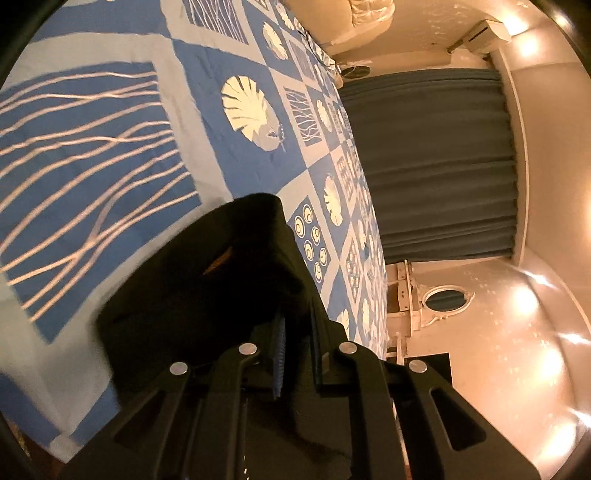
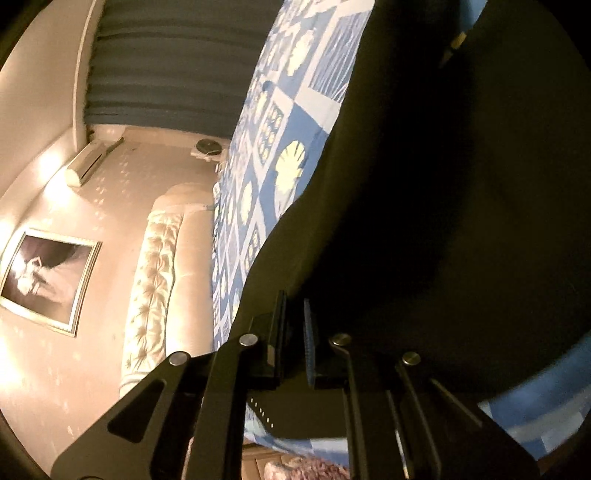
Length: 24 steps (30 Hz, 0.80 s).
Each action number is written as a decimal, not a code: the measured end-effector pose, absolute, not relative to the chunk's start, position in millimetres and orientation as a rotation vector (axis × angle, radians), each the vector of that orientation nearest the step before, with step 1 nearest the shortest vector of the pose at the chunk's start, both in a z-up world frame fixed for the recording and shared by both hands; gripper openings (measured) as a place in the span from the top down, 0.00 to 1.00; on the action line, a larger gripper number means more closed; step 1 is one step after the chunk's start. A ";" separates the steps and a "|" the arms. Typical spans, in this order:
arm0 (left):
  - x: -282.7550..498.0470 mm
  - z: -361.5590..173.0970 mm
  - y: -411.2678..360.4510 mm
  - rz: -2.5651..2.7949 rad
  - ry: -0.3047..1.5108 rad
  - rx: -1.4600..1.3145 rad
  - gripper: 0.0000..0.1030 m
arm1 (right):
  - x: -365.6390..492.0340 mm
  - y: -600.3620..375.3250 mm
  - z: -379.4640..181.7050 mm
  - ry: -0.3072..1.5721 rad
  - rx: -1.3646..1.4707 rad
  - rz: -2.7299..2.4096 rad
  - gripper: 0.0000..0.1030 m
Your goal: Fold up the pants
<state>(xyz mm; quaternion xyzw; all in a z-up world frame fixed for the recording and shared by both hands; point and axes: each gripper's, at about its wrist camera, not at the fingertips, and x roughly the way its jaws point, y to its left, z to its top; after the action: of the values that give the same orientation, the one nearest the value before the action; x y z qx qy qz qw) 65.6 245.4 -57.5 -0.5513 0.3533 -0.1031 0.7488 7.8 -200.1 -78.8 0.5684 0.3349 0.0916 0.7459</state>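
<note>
The black pants (image 1: 207,280) hang bunched in front of my left gripper (image 1: 295,347), whose jaws are closed on the fabric above the blue patterned bedspread (image 1: 110,147). In the right wrist view the pants (image 2: 461,206) fill the right half as a large dark sheet. My right gripper (image 2: 295,332) is shut on their edge, with cloth pinched between the pads. A small tan tag (image 2: 456,42) shows near the top of the cloth.
The bed is covered by a blue and white quilt (image 2: 280,122) with shell prints. A tufted cream headboard (image 2: 159,266), a framed picture (image 2: 48,277), a dark curtain (image 1: 436,162), a white mirror dresser (image 1: 428,299) and an air conditioner (image 1: 484,35) line the walls.
</note>
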 end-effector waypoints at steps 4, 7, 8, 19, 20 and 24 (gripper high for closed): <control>48.2 -56.9 260.9 -0.196 0.769 -1.170 0.89 | -16.5 -202.8 -73.7 0.761 1.180 0.206 0.96; 40.1 -63.2 265.5 -0.197 0.800 -1.149 0.89 | -19.9 -201.3 -81.2 0.794 1.193 0.219 0.95; 39.0 -66.0 263.6 -0.222 0.808 -1.166 0.89 | -19.0 -200.9 -86.3 0.804 1.224 0.234 0.93; 64.6 -90.9 237.3 -0.204 0.829 -1.233 0.65 | -8.2 -200.1 -113.7 0.809 1.305 0.146 0.50; 66.2 -94.1 236.6 -0.194 0.832 -1.242 0.65 | -7.1 -199.9 -113.8 0.810 1.301 0.142 0.50; 64.4 -105.5 235.9 -0.151 0.831 -1.301 0.65 | -7.3 -197.5 -112.6 0.811 1.319 0.118 0.47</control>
<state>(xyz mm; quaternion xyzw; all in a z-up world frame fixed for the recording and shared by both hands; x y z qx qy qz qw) 64.4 235.9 -105.5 -0.5872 0.3751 -0.0679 0.7141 -7.3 -197.5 -112.6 0.5950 0.3659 0.0534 0.7136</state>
